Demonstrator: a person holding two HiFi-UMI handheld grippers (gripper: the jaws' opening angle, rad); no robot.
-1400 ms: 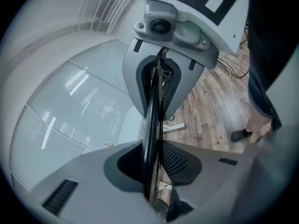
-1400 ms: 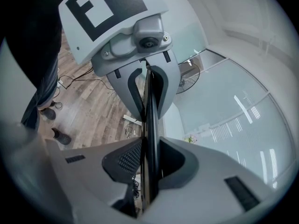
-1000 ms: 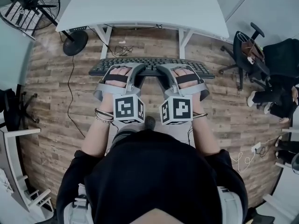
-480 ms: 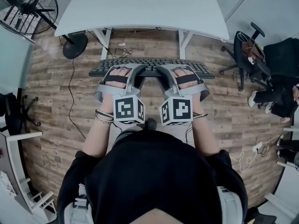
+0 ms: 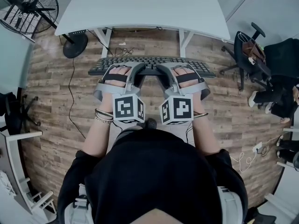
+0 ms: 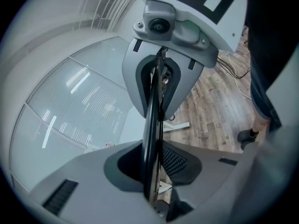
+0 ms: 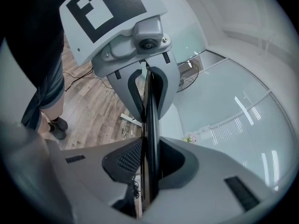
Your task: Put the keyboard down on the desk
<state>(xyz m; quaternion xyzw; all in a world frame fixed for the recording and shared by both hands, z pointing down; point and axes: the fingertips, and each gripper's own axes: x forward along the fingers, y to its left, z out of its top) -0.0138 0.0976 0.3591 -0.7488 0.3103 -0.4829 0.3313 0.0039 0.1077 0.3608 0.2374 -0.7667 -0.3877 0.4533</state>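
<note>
Closest to me, the left gripper [image 5: 137,73] and the right gripper [image 5: 163,73] sit side by side, each clamped on the near edge of the keyboard [image 5: 152,63]. In both gripper views its thin black edge runs between the pads. The keyboard hangs level over the wooden floor [image 5: 56,78], short of the white desk [image 5: 140,8] beyond it. To set it down well, I'd carry it forward past the desk's near edge, keep both hands even so it doesn't twist, lower it flat, and only then let go. I count two grippers, one keyboard, one desk, and one standing fan [image 5: 28,6] at the far left.
</note>
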